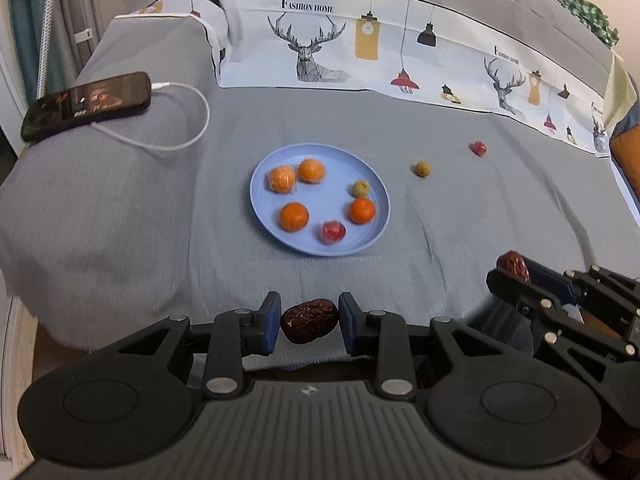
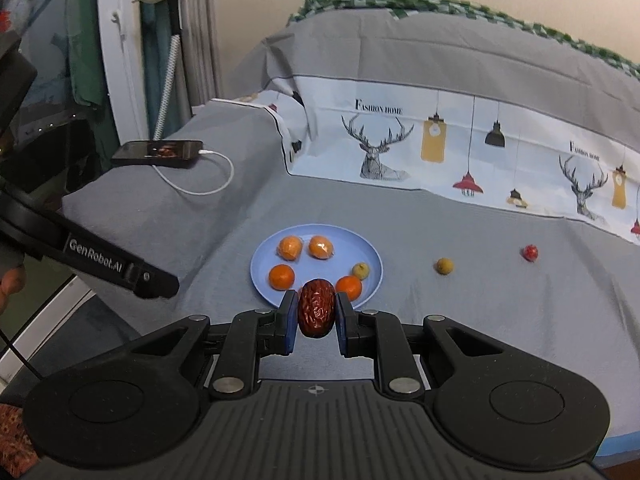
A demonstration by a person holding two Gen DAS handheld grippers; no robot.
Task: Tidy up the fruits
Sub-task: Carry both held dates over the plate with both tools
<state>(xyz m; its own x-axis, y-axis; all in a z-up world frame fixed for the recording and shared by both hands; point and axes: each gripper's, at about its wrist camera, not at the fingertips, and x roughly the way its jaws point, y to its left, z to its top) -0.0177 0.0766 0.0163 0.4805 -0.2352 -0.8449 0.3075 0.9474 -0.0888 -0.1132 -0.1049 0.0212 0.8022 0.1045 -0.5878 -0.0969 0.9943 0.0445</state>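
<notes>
A light blue plate [image 1: 376, 184] [image 2: 372, 258] lies on the grey bed cover. On it sit several oranges [image 1: 294, 216] [image 2: 281, 276], a small yellow-green fruit [image 1: 361, 188] [image 2: 360, 270] and a red wrapped fruit [image 1: 332, 232]. My left gripper [image 1: 309, 322] is shut on a dark red date [image 1: 309, 320], held crosswise, short of the plate's near rim. My right gripper [image 2: 316, 314] is shut on a second red date [image 2: 316, 306] [image 1: 513, 264], held upright just in front of the plate. In the left wrist view the right gripper [image 1: 516, 276] shows at the right edge.
A second yellow-green fruit [image 1: 423, 168] [image 2: 444, 266] and a small red fruit [image 1: 478, 148] [image 2: 530, 253] lie on the cover right of the plate. A phone [image 1: 86, 104] [image 2: 158, 153] on a white cable rests on a raised fold at the left. A printed pillow [image 1: 360, 44] lies behind.
</notes>
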